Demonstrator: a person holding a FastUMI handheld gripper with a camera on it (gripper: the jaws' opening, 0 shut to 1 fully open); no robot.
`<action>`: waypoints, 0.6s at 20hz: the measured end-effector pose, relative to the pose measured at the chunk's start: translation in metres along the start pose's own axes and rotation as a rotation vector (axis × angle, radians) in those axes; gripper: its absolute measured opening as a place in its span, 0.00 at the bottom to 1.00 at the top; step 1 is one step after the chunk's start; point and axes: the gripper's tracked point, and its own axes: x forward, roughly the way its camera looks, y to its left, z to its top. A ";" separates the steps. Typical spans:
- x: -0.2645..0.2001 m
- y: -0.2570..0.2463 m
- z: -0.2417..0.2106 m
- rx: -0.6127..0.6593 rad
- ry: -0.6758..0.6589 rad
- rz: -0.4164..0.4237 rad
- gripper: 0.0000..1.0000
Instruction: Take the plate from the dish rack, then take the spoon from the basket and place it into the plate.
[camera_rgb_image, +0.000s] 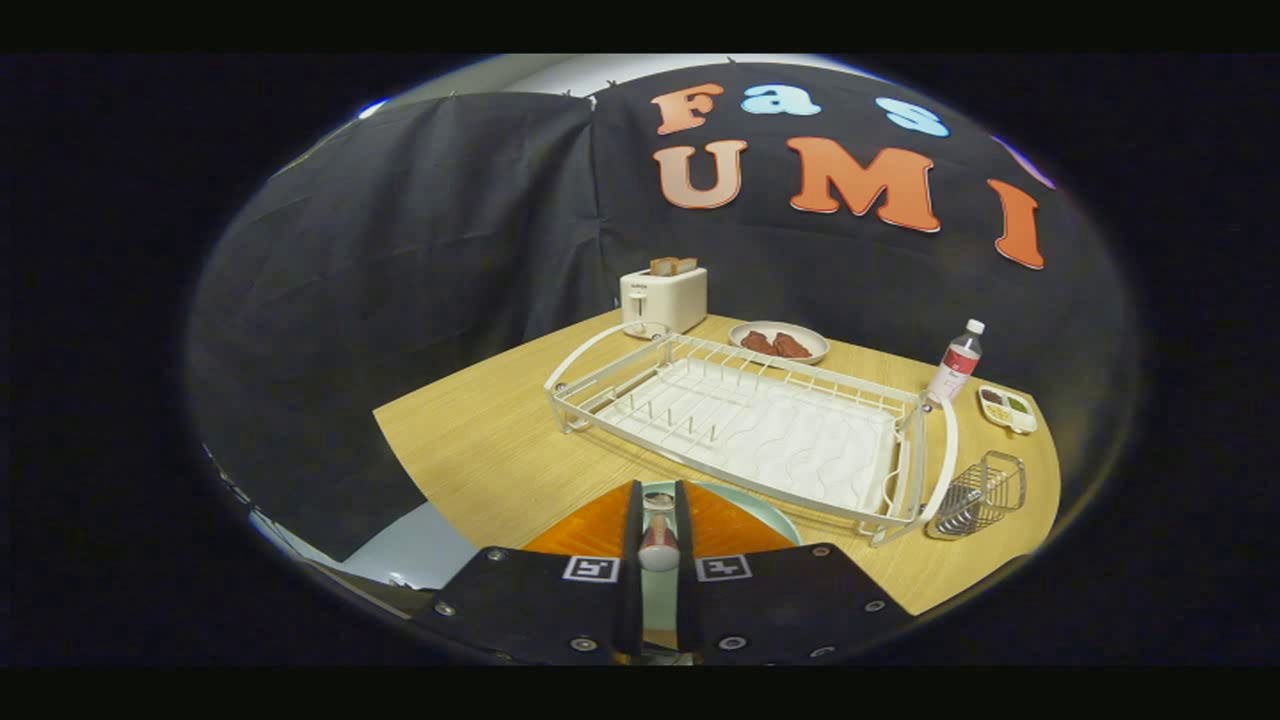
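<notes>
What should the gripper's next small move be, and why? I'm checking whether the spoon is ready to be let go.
Probably lower a little and open. The gripper is shut on the spoon, held between its fingers right over the pale green plate, which lies on the table in front of the dish rack. The wire basket stands off to the side, so only the release seems left.

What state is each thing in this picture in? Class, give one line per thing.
fingers: shut on the spoon
spoon: held over the plate
plate: out of the rack, on the table
dish rack: empty
basket: empty
toaster: bread inside
water bottle: upright, capped
</notes>
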 end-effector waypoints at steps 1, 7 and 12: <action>0.003 -0.002 -0.005 -0.006 0.011 0.003 0.13; 0.009 -0.017 -0.019 0.035 0.047 -0.031 0.19; 0.010 -0.031 -0.014 0.074 0.054 -0.081 0.52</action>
